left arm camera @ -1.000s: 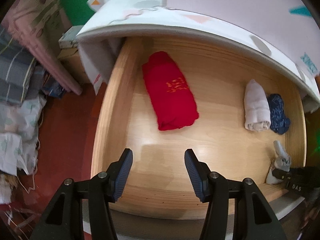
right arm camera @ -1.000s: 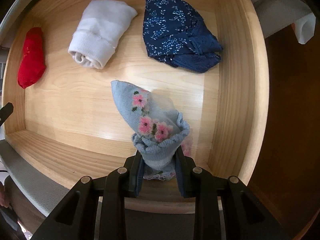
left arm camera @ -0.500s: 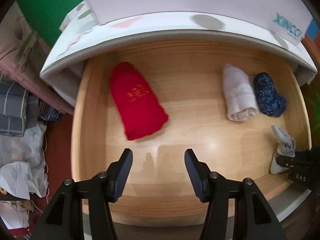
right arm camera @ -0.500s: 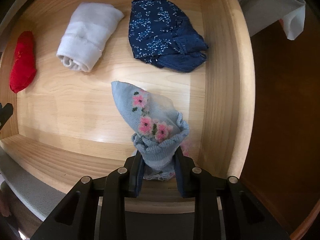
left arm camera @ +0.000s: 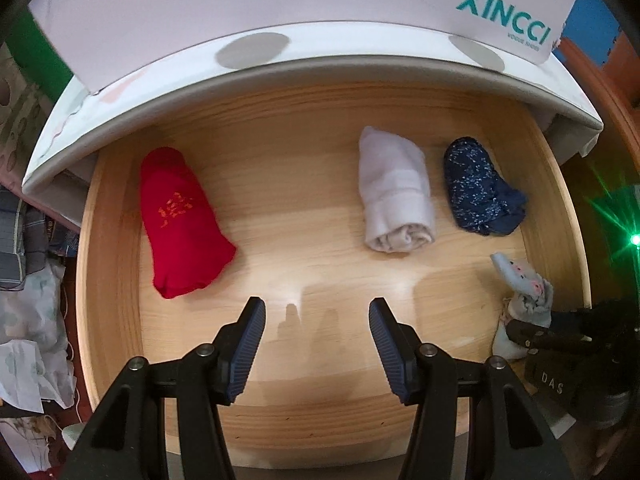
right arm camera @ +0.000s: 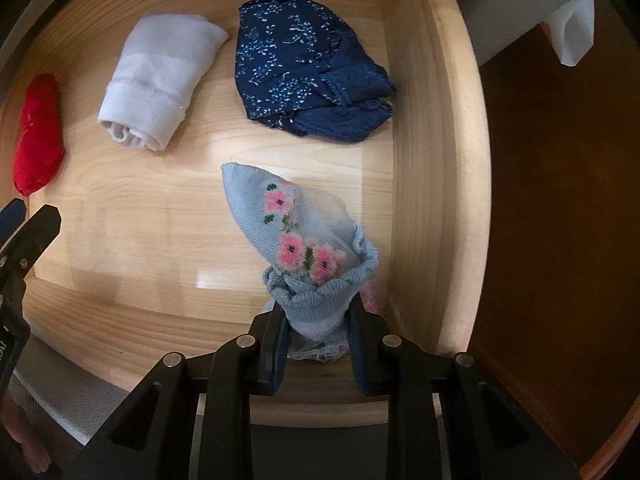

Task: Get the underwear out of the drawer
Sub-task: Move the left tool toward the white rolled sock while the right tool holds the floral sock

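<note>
An open wooden drawer (left arm camera: 116,264) (right arm camera: 436,168) holds several folded garments. My right gripper (right arm camera: 318,320) is shut on a light blue piece with pink flowers (right arm camera: 288,240) (left arm camera: 520,292), held near the drawer's right front corner. Behind it lie a dark blue floral piece (right arm camera: 308,76) (left arm camera: 478,188) and a rolled white piece (right arm camera: 156,84) (left arm camera: 394,196). A red roll (left arm camera: 180,216) (right arm camera: 38,132) lies at the left. My left gripper (left arm camera: 316,320) hangs open over the bare drawer floor between the red and white rolls, nothing between its fingers.
A white mat edge with grey dots (left arm camera: 256,52) overhangs the drawer's back. Piled cloth (left arm camera: 28,280) lies on the floor to the left. A dark brown wooden surface (right arm camera: 560,240) stands right of the drawer. The left gripper's finger (right arm camera: 28,232) shows at the right view's left edge.
My left gripper has slid to the right over the drawer, from the left side by the red roll toward the middle. The right gripper stays clamped on the light blue piece, barely moving.
</note>
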Available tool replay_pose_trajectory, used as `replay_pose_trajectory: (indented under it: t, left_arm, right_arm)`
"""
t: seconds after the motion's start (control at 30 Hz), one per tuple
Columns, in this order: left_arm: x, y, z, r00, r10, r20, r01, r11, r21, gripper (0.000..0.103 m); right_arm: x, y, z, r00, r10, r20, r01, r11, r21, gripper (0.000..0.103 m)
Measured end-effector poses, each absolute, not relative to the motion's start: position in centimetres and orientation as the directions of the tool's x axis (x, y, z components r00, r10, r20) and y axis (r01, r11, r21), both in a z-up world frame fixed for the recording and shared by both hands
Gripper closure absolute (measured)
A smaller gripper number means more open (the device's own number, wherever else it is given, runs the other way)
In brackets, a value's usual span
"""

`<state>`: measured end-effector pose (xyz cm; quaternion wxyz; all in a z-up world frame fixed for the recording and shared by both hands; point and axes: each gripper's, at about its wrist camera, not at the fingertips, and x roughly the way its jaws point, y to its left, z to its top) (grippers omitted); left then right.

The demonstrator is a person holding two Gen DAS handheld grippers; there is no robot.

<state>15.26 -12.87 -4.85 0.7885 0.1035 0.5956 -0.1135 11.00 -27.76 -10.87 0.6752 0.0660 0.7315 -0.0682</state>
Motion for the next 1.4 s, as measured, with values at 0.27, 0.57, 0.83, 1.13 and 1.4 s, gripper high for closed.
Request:
replay_pose_trajectory:
  t: [0.27,0.57,0.83,1.13,1.4]
  left_arm:
    - [15.9,-13.7,-5.0,0.263,-0.057,-0.963,0.306,0.952,0.027,0.048]
    - [16.2,-13.5,-5.2,0.254,-0.079,-0.964,0.304,0.953,0.003,0.048]
    - [16.7,-13.5,-4.5,0.263,-0.104,-0.959,0.294,0.956,-0.023,0.048]
    - [17.3,-13.6,-4.2,0.260,-0.109,-0.959,0.296,0.955,-0.028,0.048]
    - [18.1,-14.3,-3.8,0.260,-0.104,-0.960,0.319,0.948,-0.016,0.048]
  right_arm:
    - [10.8,-28.4,-10.6,-0.070,0.015,-0.997,0.189,0.982,0.002,0.081]
    - [10.8,-28.3,-10.4,-0.069,0.017,-0.997,0.189,0.982,0.004,0.081]
    - [10.7,-28.2,-10.2,-0.068,0.018,-0.998,0.190,0.982,0.005,0.081]
    - [10.8,-28.1,-10.0,-0.067,0.021,-0.998,0.189,0.982,0.008,0.081]
    - [10.8,-28.1,-9.9,-0.067,0.022,-0.998,0.189,0.982,0.009,0.081]
